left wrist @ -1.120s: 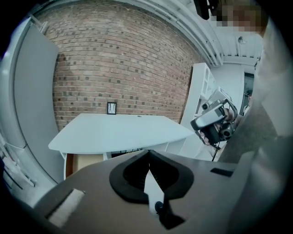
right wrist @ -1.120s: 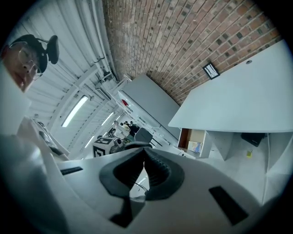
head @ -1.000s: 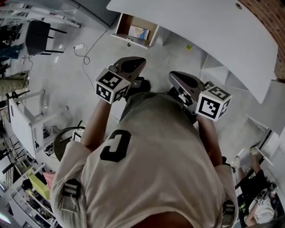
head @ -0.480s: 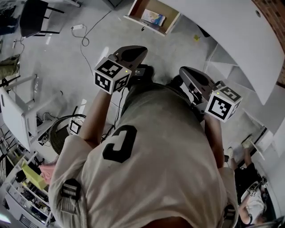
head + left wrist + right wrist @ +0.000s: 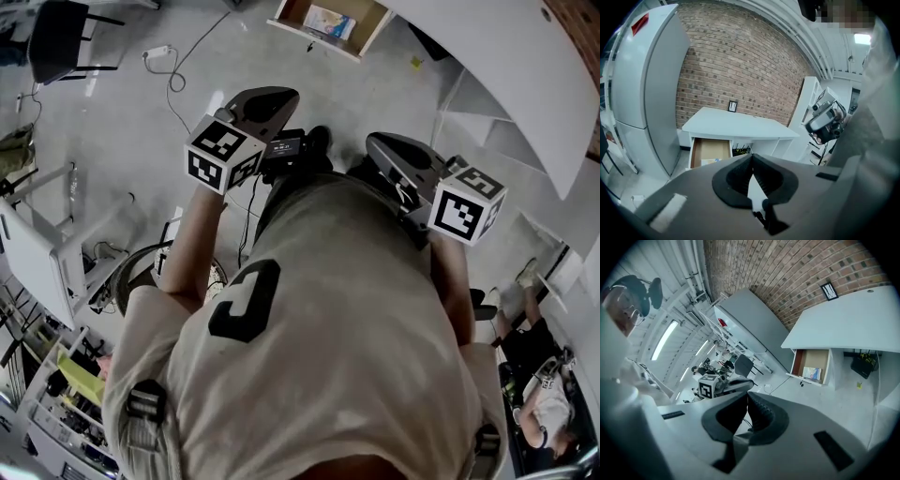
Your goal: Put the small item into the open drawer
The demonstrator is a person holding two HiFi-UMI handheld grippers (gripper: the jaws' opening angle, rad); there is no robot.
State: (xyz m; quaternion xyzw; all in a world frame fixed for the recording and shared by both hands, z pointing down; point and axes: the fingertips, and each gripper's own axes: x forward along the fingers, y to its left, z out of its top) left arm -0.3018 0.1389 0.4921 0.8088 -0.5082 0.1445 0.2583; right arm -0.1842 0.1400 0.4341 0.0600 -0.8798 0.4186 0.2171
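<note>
I hold both grippers out over the floor [image 5: 141,122], aimed at the open drawer [image 5: 816,358] under the white tabletop [image 5: 740,125]. On the left gripper [image 5: 751,159] the fingers are pressed together tip to tip. The right gripper [image 5: 746,397] is the same, and neither pinches anything. The one small item I see is a flat colourful packet [image 5: 812,374] lying in the drawer near its front, long side along the front panel. A tall grey cabinet [image 5: 651,84] stands beside the tabletop, and a cable [image 5: 178,80] trails across the floor on my left.

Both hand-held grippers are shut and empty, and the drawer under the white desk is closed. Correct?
No: the drawer stands open, as the left gripper view shows, under the white desk. The left hand-held gripper and right hand-held gripper are shut and empty.
</note>
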